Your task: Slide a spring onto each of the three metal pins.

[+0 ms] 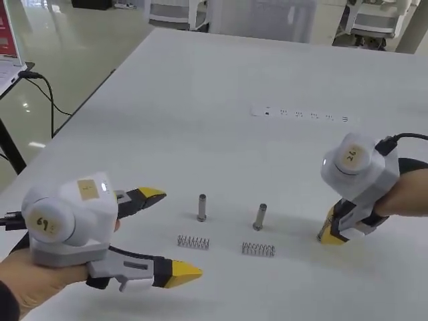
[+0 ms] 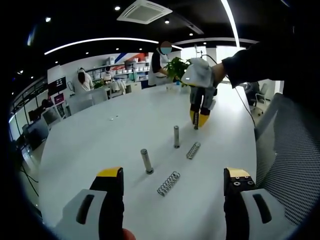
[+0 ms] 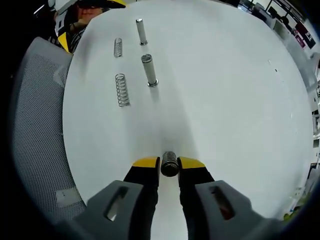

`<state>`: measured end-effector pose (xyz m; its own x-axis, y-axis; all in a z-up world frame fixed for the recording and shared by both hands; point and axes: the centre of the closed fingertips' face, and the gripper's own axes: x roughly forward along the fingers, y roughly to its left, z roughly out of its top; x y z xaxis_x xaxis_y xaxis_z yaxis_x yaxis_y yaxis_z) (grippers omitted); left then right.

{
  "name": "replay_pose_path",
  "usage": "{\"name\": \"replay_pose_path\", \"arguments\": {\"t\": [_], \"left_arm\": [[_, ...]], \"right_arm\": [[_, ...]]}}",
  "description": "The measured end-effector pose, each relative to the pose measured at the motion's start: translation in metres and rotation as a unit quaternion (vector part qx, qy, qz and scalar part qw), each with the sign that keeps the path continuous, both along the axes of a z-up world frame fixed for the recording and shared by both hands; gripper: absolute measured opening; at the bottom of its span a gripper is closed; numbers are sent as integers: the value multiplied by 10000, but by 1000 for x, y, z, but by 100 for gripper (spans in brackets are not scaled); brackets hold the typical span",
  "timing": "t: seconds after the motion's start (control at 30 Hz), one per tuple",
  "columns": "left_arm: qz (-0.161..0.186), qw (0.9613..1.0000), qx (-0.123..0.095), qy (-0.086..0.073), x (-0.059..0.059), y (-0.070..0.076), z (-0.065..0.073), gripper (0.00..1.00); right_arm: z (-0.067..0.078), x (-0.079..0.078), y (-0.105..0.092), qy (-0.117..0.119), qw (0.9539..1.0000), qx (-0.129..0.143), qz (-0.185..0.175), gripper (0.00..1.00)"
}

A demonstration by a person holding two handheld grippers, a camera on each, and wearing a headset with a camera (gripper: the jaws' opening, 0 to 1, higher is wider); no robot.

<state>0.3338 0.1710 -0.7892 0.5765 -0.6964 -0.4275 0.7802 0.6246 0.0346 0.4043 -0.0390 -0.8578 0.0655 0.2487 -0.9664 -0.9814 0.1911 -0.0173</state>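
Fingers (image 1: 184,271) of left gripper (image 1: 167,233): spread wide, grasping nothing, low over the white table (image 1: 200,100). Tips of right gripper (image 1: 331,234): down at the table, clenched on an upright spring (image 3: 170,163). The right gripper view gives its coils end-on between the yellow tips, the left gripper view gives it side-on, and the head view leaves it unclear. Whether a pin stands inside it cannot be told. Between the grippers: left pin (image 1: 202,207) and right pin (image 1: 260,217), both upright and bare, with left loose spring (image 1: 193,241) and right loose spring (image 1: 258,249) lying flat just before them. Far back in the head view: power strip (image 1: 301,114).
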Motion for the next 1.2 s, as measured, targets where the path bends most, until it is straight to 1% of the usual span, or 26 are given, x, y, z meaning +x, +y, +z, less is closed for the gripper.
{"name": "replay_pose_path", "arguments": {"t": [0.23,0.33,0.43,0.87,0.97,1.07,1.2], "left_arm": [[-2,10000,-4,-5,0,0,0,81],[-5,10000,-6,-4,0,0,0,81],[-1,10000,-18,-2,0,0,0,81],[-11,10000,-17,17,0,-1,-1,81],[-8,10000,-19,15,0,-1,-1,81],[-7,10000,-13,16,0,-1,-1,81],[-6,10000,-13,15,-1,-1,-1,81]], "right_arm": [[0,2,1,-27,10000,62,-13,22],[1,3,1,-55,9999,92,-4,26],[1,2,3,-31,9999,141,-1,29],[7,-1,16,31,9989,467,-19,47],[9,0,18,-17,9988,480,10,49],[12,-2,22,20,9985,545,5,50],[16,-5,28,13,9982,596,58,51]]}}
